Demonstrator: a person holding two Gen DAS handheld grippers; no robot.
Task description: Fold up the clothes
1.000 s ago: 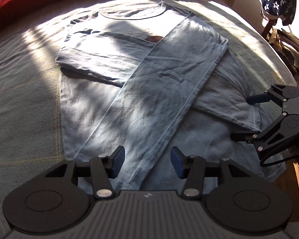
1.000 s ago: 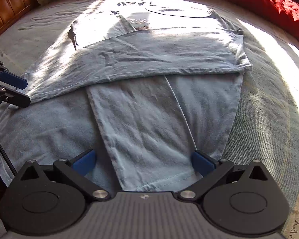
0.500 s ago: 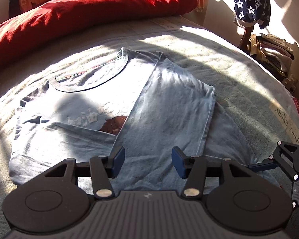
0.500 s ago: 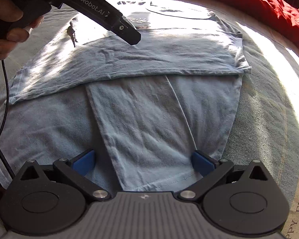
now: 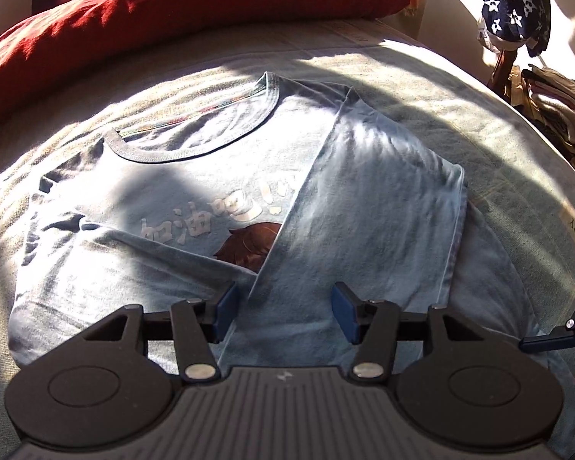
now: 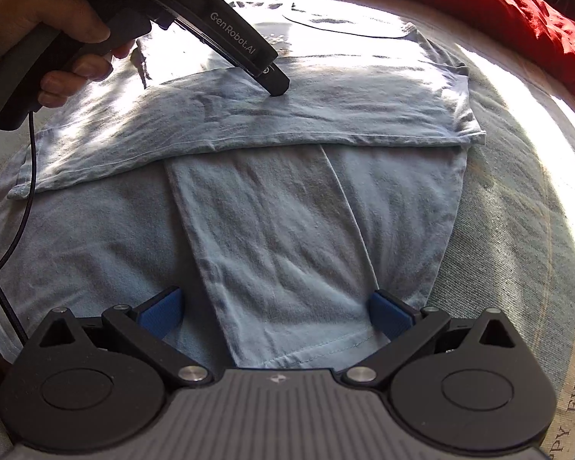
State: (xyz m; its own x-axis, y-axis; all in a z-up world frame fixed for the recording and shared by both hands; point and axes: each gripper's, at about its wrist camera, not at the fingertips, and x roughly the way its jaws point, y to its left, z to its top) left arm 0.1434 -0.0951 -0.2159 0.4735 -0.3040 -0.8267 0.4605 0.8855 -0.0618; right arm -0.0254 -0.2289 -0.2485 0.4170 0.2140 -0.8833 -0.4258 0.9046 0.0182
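Observation:
A light blue T-shirt (image 5: 172, 176) lies face up on the bed, its printed chest and collar showing. Both long sleeves are folded across the body; one sleeve (image 5: 372, 207) runs diagonally under my left gripper (image 5: 285, 306), which is open with only flat cloth below its pads. In the right wrist view the shirt (image 6: 287, 230) fills the middle, and a hand (image 6: 38, 27) holds the left gripper's body (image 6: 230, 38) low over the crossing sleeve (image 6: 326, 115). My right gripper (image 6: 276, 308) stands wide open over the other sleeve's cuff end, gripping nothing.
A red pillow (image 5: 172, 11) lies along the head of the grey bed cover (image 5: 479, 115). Beyond the bed's right edge are a stack of clothes (image 5: 556, 96) and a dark star-patterned garment (image 5: 513, 0). One finger of the right gripper (image 5: 548, 341) shows at lower right.
My left gripper has travelled from the shirt's lower part toward its chest and collar, coming into the right wrist view over the crossing sleeve. The right gripper has stayed put.

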